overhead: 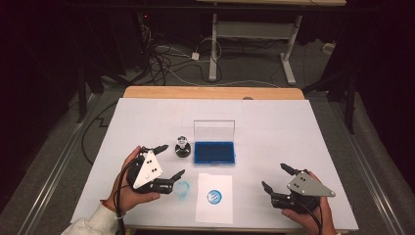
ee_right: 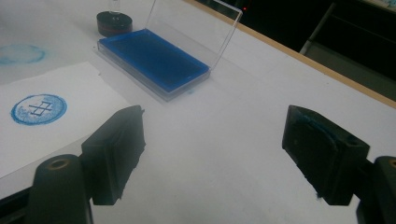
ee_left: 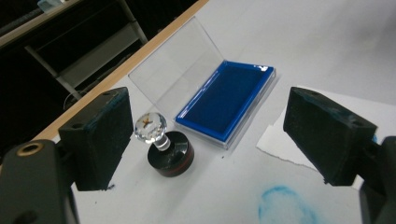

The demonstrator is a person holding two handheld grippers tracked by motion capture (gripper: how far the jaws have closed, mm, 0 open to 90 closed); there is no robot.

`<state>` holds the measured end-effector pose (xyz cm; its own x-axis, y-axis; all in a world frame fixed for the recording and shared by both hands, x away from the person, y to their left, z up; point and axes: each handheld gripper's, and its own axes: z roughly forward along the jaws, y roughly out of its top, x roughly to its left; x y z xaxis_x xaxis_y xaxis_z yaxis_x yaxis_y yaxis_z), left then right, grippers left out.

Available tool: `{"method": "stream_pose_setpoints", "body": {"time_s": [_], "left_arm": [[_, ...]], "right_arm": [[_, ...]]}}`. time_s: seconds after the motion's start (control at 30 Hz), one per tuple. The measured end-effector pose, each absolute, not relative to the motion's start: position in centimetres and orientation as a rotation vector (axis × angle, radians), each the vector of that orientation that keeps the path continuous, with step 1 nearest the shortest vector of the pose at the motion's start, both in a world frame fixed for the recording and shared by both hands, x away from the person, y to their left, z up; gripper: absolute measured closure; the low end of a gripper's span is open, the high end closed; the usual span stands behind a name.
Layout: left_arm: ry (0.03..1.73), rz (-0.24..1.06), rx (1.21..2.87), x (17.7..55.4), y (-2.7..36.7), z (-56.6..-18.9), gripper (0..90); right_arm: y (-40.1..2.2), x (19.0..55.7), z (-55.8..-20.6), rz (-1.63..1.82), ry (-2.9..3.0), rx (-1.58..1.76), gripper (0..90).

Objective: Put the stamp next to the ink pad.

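Note:
A round black stamp with a clear crystal knob [overhead: 182, 146] [ee_left: 161, 143] stands upright on the white table cover, left of an open blue ink pad [overhead: 214, 152] [ee_left: 226, 98] [ee_right: 152, 58] whose clear lid stands up. In front of the pad lies a white paper sheet [overhead: 214, 198] [ee_right: 42, 121] bearing a round blue stamp print [overhead: 214, 196] [ee_right: 38, 109]. My left gripper [overhead: 169, 159] [ee_left: 205, 140] is open beside the stamp, which sits just ahead of its left jaw, apart from it. My right gripper [overhead: 277, 177] [ee_right: 212, 154] is open over bare table at the front right.
A smeared blue ink ring [overhead: 183, 189] [ee_left: 285, 205] [ee_right: 21, 53] marks the table cover left of the paper. The wooden table edge [overhead: 213, 92] runs along the back. Beyond it stand desk legs [overhead: 213, 49] and loose cables on the floor.

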<state>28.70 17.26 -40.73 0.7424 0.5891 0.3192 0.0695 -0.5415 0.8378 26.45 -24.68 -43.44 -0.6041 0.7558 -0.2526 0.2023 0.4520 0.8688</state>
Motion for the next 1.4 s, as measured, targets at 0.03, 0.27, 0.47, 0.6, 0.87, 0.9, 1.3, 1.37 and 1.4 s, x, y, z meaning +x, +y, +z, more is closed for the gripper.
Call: {"method": "stream_pose_setpoints", "body": {"time_s": [0.03, 0.27, 0.47, 0.6, 0.87, 0.9, 1.3, 1.37, 1.4], "left_arm": [[0.504, 0.755, 2.059, 28.6, 17.3, -40.9, 15.4], [0.521, 0.758, 2.075, 27.9, 18.2, -42.0, 15.4], [0.535, 0.758, 2.094, 27.7, 19.2, -43.0, 15.4], [0.557, 0.753, 2.107, 27.7, 19.9, -43.7, 15.4], [0.628, 0.726, 2.167, 27.8, 21.5, -46.0, 15.4], [0.637, 0.718, 2.174, 27.8, 21.6, -46.3, 15.4], [0.649, 0.685, 2.191, 27.4, 21.5, -47.1, 15.4], [0.643, 0.688, 2.199, 27.3, 21.5, -47.1, 15.4], [0.645, 0.687, 2.195, 27.2, 21.6, -47.1, 15.4]], "right_arm": [[-24.7, 26.5, -43.4, 1.116, 2.065, 0.798, 21.3], [-24.7, 26.5, -43.5, 1.113, 2.060, 0.797, 21.3], [-24.9, 26.5, -43.4, 1.114, 2.054, 0.803, 21.2], [-25.0, 26.6, -43.4, 1.112, 2.045, 0.814, 21.2], [-25.2, 26.9, -43.6, 1.108, 2.037, 0.834, 21.2], [-25.3, 26.9, -43.6, 1.107, 2.038, 0.835, 21.2], [-25.6, 26.9, -43.7, 1.097, 2.037, 0.828, 20.7], [-25.5, 26.8, -43.7, 1.090, 2.041, 0.820, 20.7], [-25.5, 26.7, -43.7, 1.086, 2.039, 0.818, 20.7]]}}
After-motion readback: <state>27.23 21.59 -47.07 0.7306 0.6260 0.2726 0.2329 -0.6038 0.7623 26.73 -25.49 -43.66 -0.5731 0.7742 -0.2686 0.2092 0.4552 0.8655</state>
